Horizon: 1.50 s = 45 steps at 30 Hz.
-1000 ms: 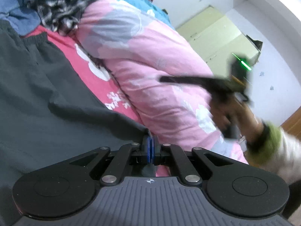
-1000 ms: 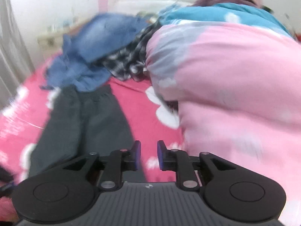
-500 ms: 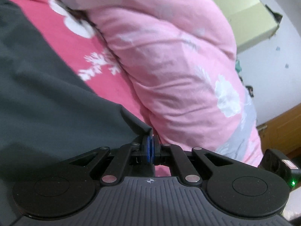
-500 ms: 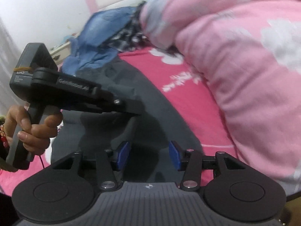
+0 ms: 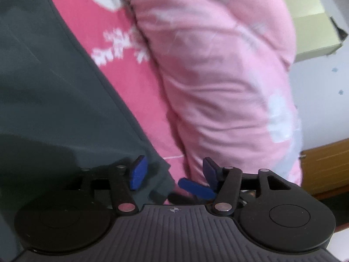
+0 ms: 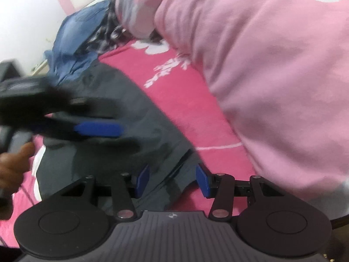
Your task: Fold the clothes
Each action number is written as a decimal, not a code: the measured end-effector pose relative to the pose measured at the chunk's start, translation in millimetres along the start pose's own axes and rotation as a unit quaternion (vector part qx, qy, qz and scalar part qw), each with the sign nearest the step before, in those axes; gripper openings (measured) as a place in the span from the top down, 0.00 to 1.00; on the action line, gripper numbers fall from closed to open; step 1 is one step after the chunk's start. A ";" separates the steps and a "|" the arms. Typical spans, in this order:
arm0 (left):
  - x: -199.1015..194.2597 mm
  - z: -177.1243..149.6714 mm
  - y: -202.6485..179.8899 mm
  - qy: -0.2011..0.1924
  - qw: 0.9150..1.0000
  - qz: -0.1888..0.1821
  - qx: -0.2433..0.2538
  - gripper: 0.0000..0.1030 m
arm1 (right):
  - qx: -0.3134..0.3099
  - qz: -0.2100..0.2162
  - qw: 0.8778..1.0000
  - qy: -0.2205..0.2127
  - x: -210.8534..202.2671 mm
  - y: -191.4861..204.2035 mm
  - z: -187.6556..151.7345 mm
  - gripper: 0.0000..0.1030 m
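Left claw [image 5: 171,175]: released; its jaws have just been opening, the blue pads [image 5: 137,172] standing well apart at the bottom centre of the left wrist view. The corner of the dark grey garment [image 5: 54,91] lies between them, and neither pad presses on it.
Left claw from the other side: in the right wrist view it shows blurred at the middle left [image 6: 98,130], one blue pad pointing right over the grey cloth, a hand [image 6: 13,166] on its grip at the left edge.
Right claw [image 6: 173,182]: released too; it opened wider a moment ago and stands steady now, pads apart at the bottom centre of its view, straddling a seamed edge of the garment without pinching it.
Dark grey garment: spread flat on the bed, filling the left half of the left wrist view and running from the middle left to the bottom centre of the right wrist view.
Bed sheet [image 5: 122,50]: magenta with white print, showing as a strip between the garment and the quilt.
Quilt [image 5: 218,76]: pale pink, bulky, heaped at the right of both views.
Other clothes: a blue denim piece [image 6: 72,41] and a black-and-white patterned cloth [image 6: 104,37] lie at the upper left of the right wrist view, beyond the garment.
Box [image 5: 312,24]: pale green, at the upper right of the left wrist view.
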State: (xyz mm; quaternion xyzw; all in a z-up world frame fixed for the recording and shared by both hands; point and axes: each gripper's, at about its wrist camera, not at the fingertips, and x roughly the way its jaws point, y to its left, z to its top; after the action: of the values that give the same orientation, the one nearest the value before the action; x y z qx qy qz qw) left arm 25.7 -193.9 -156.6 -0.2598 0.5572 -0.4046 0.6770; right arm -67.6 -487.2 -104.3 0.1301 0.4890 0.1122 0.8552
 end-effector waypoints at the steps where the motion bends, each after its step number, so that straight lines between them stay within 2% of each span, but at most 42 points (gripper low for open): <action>1: -13.6 -2.8 0.6 -0.009 1.000 0.000 0.004 0.37 | 0.006 0.000 1.000 -0.002 -0.1 -1.8 2.2 0.51; 5: -61.6 -23.0 2.5 -0.027 0.998 0.040 0.046 0.36 | 0.007 -0.004 1.000 -0.004 8.5 -1.8 13.7 0.51; 7: -76.2 -40.6 0.9 -0.016 0.993 0.079 0.087 0.34 | -0.007 -0.016 1.000 -0.001 17.6 2.4 19.7 0.52; 9: -80.4 -62.6 -1.2 0.007 0.985 0.116 0.127 0.29 | -0.031 -0.028 0.999 0.003 22.9 7.4 21.5 0.57; 11: -79.1 -84.7 -0.6 0.031 0.977 0.143 0.154 0.27 | -0.055 -0.041 0.998 0.007 26.1 12.4 21.2 0.61; 15: -74.3 -120.6 0.4 0.050 0.965 0.164 0.200 0.27 | -0.102 -0.065 0.993 0.011 29.7 25.3 16.2 0.62; 19: -67.0 -142.8 -3.4 0.063 0.950 0.174 0.251 0.27 | -0.158 -0.096 0.983 0.013 36.2 34.8 8.7 0.63; 20: -64.8 -146.1 -5.8 0.065 0.946 0.179 0.264 0.27 | -0.159 -0.096 0.982 0.016 37.3 34.3 7.9 0.67; 21: -62.7 -149.5 -8.1 0.066 0.941 0.184 0.277 0.27 | -0.161 -0.096 0.982 0.019 38.4 33.8 7.1 0.78; 24: -54.6 -155.9 -11.3 0.074 0.930 0.195 0.303 0.27 | -0.154 -0.091 0.984 0.020 35.8 32.5 6.4 0.90; 28: -47.4 -160.1 -9.2 0.074 0.921 0.213 0.318 0.27 | -0.158 -0.086 0.984 0.010 28.9 33.9 5.5 0.96; 36: -40.9 -161.6 -12.0 0.067 0.919 0.225 0.317 0.27 | -0.146 -0.078 0.986 -0.013 2.6 31.3 5.9 0.97; 43: -36.5 -161.2 -11.4 0.060 0.917 0.237 0.314 0.29 | -0.116 -0.071 0.991 -0.007 -2.4 23.9 4.8 0.96; 45: -34.2 -160.2 -7.4 0.062 0.917 0.246 0.308 0.31 | -0.123 -0.075 0.990 -0.003 -0.7 24.2 3.1 0.92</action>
State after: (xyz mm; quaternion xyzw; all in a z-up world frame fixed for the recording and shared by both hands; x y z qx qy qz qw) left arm -132.5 -153.4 -171.2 0.1318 0.4924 -0.3923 0.7657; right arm -66.8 -465.0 -94.2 -0.0125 0.4774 0.1069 0.8721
